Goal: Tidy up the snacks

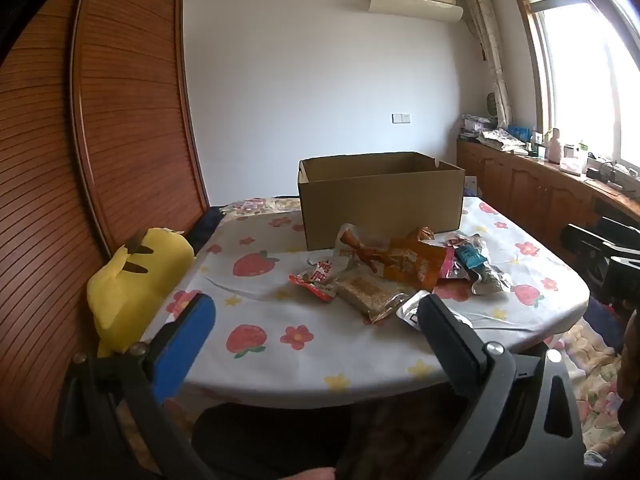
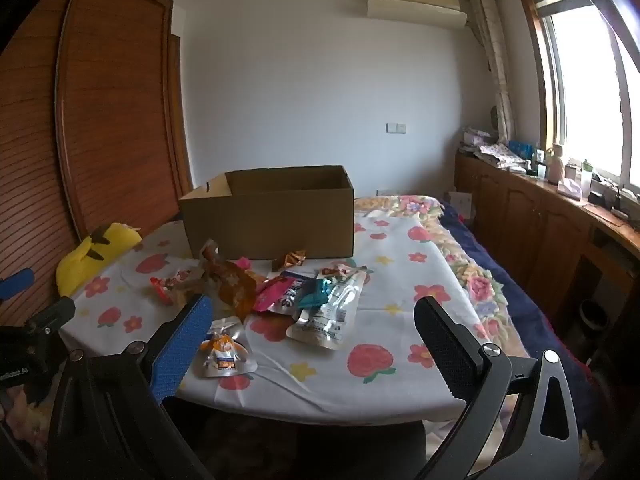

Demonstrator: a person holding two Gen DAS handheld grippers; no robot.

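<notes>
The snack packets (image 1: 400,270) lie in a loose heap on the near half of the counter (image 1: 280,344), which wears a cloth printed with strawberries and flowers; among them are an orange packet (image 1: 416,266), a teal one (image 1: 470,257), a red-and-white one (image 1: 316,276) and a clear pack of pale grain (image 1: 368,292); in the right wrist view a small silver pouch (image 2: 222,354) sits apart at the near edge, and a clear pouch (image 2: 332,312) lies beside the teal packet (image 2: 316,292). Just behind the heap stands an open cardboard box (image 1: 380,198), upright. The left gripper (image 1: 316,320) hovers short of the heap, its jaws spread wide and holding nothing; the right gripper (image 2: 314,322) hangs likewise over the near edge, jaws wide apart and empty. A yellow plush toy (image 1: 132,284) rests against the counter's left side, by a wooden slatted wardrobe (image 1: 120,120).
</notes>
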